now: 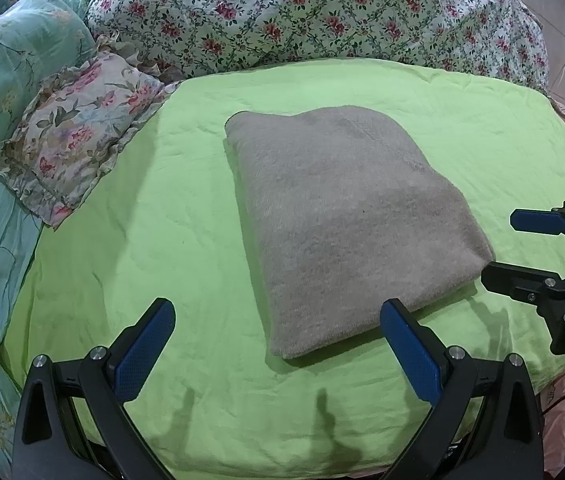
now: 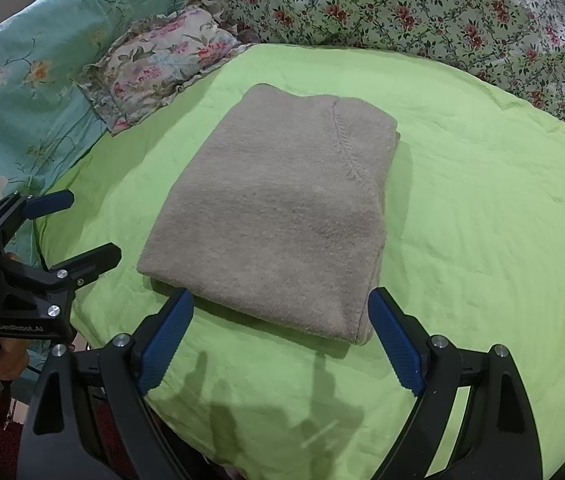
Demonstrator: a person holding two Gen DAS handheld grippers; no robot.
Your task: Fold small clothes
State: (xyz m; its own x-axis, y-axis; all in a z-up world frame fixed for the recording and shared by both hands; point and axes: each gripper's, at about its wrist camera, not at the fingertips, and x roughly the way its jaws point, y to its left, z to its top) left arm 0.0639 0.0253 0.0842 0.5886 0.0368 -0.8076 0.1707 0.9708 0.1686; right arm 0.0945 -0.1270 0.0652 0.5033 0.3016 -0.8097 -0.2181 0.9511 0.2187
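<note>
The grey knitted garment (image 1: 346, 220) lies folded into a thick, neat rectangle in the middle of a lime-green sheet (image 1: 162, 240) spread on the bed. A seam line (image 2: 342, 148) runs across its top layer in the right wrist view. It looks soft, limp and fairly light, with a fuzzy surface that should not slip between pads; several stacked layers mean a pinch near an edge could catch only the top one and pull the fold open. The thick near edge or a near corner, taken through all layers, seems the safest hold.

The left gripper (image 1: 278, 352) hangs just short of the near edge, spread wide with nothing between its pads. The right gripper (image 2: 282, 336) is likewise spread and empty. A frilled floral pillow (image 1: 74, 140) and flowered quilt (image 1: 302, 12) lie beyond the sheet.
</note>
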